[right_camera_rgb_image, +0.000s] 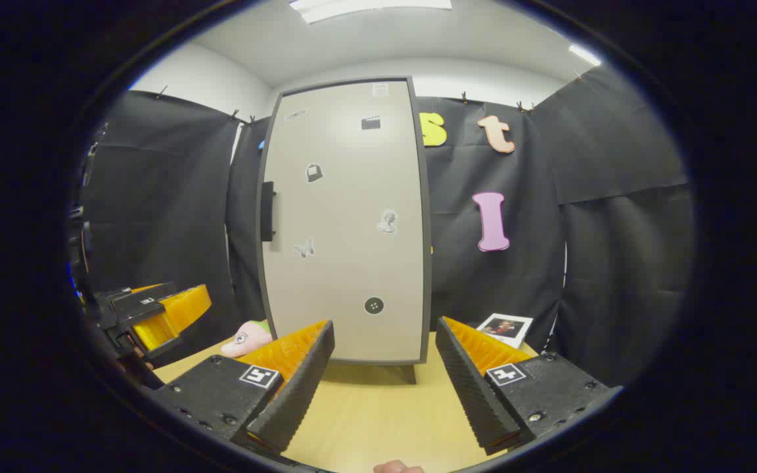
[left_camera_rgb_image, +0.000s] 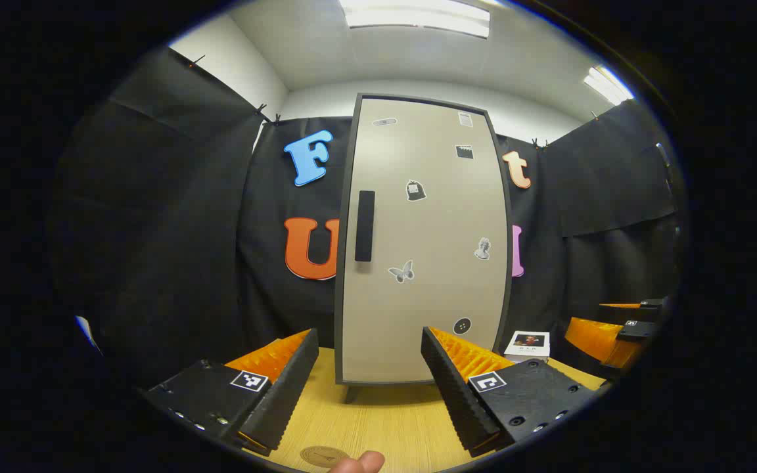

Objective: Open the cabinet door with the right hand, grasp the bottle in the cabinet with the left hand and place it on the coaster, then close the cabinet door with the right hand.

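- Black cloth walls the booth on three sides, with a white ceiling and lit panels above.
- Wooden tabletop [left_camera_rgb_image: 385,420] runs from the near edge to the far wall; a fingertip shows at its near edge in both views.
- Cabinet [left_camera_rgb_image: 421,243] stands upright at the far side of the table, its pale door [right_camera_rgb_image: 345,223] closed, so the bottle inside is hidden.
- Dark vertical handle [left_camera_rgb_image: 365,226] sits on the door's left edge; small stickers dot the panel.
- Left gripper [left_camera_rgb_image: 370,387] hangs over the near table facing the door, fingers apart, holding nothing.
- Right gripper [right_camera_rgb_image: 385,381] likewise faces the door, fingers apart, holding nothing.
- White photo card [right_camera_rgb_image: 504,328] lies right of the cabinet's foot.
- Pink soft toy [right_camera_rgb_image: 245,339] lies left of the cabinet.
- Round coaster [left_camera_rgb_image: 324,456] lies at the near table edge, just beside the fingertip.
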`<state>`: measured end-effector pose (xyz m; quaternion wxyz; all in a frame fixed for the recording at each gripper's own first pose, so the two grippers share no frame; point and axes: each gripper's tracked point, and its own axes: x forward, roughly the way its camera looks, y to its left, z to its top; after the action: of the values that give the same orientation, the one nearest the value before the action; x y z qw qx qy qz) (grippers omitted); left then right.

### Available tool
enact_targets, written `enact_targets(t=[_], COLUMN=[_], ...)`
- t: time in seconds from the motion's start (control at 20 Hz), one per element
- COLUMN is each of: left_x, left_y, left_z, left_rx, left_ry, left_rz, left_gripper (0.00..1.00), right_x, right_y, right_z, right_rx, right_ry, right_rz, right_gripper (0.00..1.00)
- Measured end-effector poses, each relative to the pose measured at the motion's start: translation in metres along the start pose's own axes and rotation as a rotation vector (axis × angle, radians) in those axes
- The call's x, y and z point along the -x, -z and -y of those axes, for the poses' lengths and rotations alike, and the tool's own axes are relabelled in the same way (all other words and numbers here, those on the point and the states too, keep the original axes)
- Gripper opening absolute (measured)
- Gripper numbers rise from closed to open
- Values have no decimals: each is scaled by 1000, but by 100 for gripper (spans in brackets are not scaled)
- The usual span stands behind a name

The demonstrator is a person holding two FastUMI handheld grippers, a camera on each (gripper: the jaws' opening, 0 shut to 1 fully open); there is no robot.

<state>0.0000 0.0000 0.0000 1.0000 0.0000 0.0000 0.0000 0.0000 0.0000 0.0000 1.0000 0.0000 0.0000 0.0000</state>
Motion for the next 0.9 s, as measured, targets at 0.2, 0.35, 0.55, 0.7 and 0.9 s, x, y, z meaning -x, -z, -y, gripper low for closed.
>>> enact_targets(t=[0.2, 0.35, 0.55, 0.7, 0.9], left_x=[-1, -1, -2, -1, -1], left_y=[1, 3, 0, -2, -1], left_z=[2, 3, 1, -1, -2], left_rx=[-18, -9, -13, -7, -4], left_ry=[-4, -2, -3, -7, -6], left_rz=[-1, -5, 5, 11, 9], left_gripper=[95, 95, 95, 95, 95], right_x=[0, 0, 2, 3, 1], right_y=[2, 1, 0, 1, 2], right_z=[3, 7, 8, 8, 7], right_rx=[-21, -22, -29, -33, -33], right_ry=[1, 9, 11, 13, 9], right_rz=[-2, -2, 9, 8, 5], right_gripper=[96, 100, 99, 100, 100])
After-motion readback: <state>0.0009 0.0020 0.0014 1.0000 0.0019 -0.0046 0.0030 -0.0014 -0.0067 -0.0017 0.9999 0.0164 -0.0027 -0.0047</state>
